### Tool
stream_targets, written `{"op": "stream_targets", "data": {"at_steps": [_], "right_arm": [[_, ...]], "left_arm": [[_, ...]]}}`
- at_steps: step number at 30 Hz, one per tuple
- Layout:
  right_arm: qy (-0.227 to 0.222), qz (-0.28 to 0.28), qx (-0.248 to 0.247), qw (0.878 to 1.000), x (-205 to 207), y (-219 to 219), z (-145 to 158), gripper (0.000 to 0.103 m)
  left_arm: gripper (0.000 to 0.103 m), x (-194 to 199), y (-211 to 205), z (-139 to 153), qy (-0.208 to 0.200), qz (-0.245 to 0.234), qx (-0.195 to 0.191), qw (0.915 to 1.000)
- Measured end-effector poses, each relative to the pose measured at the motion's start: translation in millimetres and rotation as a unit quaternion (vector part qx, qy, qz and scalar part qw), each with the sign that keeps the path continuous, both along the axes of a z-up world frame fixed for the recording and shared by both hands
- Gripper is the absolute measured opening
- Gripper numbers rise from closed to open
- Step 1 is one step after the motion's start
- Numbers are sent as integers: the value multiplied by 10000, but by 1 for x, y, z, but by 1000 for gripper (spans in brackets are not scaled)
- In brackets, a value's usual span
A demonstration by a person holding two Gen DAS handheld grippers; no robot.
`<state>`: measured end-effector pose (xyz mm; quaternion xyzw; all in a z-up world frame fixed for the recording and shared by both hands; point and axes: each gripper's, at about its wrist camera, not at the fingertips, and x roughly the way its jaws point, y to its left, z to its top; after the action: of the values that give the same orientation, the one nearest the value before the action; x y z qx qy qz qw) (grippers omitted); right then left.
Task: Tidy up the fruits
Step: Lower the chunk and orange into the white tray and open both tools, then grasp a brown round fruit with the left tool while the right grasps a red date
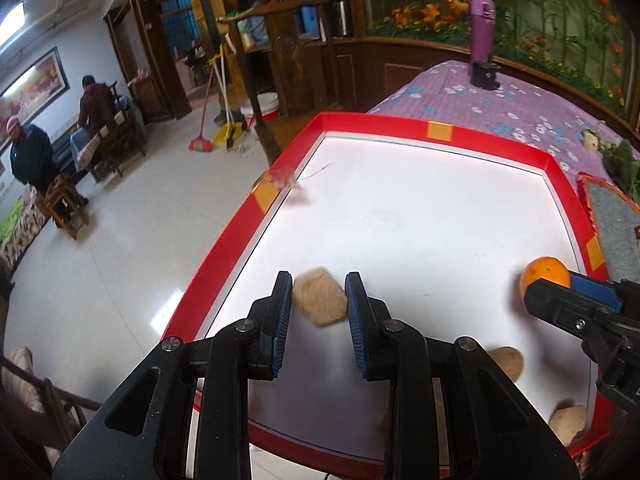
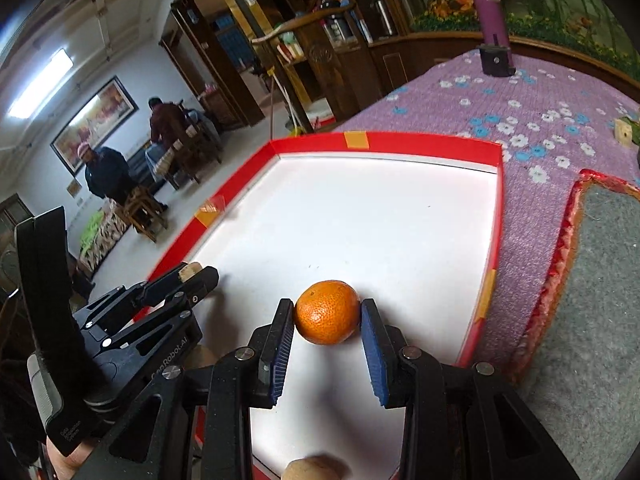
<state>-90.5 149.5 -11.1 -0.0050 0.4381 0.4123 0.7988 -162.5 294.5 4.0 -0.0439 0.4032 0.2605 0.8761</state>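
Note:
A red-rimmed white tray (image 1: pixel 436 130) lies on a purple flowered cloth. My left gripper (image 1: pixel 319 298) is shut on a tan fuzzy fruit (image 1: pixel 319 295) over the tray's near left part. My right gripper (image 2: pixel 327 316) has its blue pads around an orange (image 2: pixel 328 312), touching both sides, on the tray's white floor. The orange also shows in the left wrist view (image 1: pixel 545 274), with the right gripper (image 1: pixel 560 286) beside it. Two more tan fruits (image 1: pixel 508 362) (image 1: pixel 568 422) lie near the tray's front right.
A purple bottle (image 1: pixel 482 30) on a black stand sits at the cloth's far end. A grey mat with red trim (image 2: pixel 600 280) lies right of the tray. The tray's left rim (image 2: pixel 224 216) overhangs a tiled floor. Another tan fruit (image 2: pixel 316 468) lies at the near edge.

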Motion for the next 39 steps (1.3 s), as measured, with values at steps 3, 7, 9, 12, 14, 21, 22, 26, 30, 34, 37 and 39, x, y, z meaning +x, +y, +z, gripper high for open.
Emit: {"op": "stream_targets", "data": {"at_steps": [3,7,9,12,14,21,22,26,30,34,37,39], "right_arm": [[-32,21,-92,10000,1,2,0,33],[-4,-64,143,9999,1,-7,5,34],[-55,-172,275,9995,4,-16,9,34],[-95,-297,384,9988,9,-27,16,34],[-102,-417,493,9979,13,-38,21,35],[-120,-862,733,9935,25,-83,35,35],[-122,-908,766,9928,26,-90,37,35],[-194,-1170,867,9892,28,-125,44,35],[-216,-1493,976,9837,30,-176,52,35],[-259,-1927,1092,9748,33,-240,59,35],[-254,-2412,1158,9632,36,-305,63,36],[-160,-2700,1176,9555,37,-343,62,36]], "left_arm": [[39,0,4,0,9,77,-26,10000],[42,2,1,8,-71,94,-7,9999],[42,0,-2,16,-202,122,56,9997],[49,-3,-5,28,-373,130,171,9991],[56,-5,-13,38,-492,75,233,9985],[57,5,-53,48,-473,-387,417,9973],[57,7,-59,48,-453,-452,429,9970],[57,14,-89,51,-392,-742,505,9952],[57,23,-123,54,-312,-1098,628,9915],[64,28,-155,55,-272,-1485,707,9860],[64,32,-186,53,-226,-1901,713,9789],[64,38,-209,49,-151,-2240,690,9720]]}}
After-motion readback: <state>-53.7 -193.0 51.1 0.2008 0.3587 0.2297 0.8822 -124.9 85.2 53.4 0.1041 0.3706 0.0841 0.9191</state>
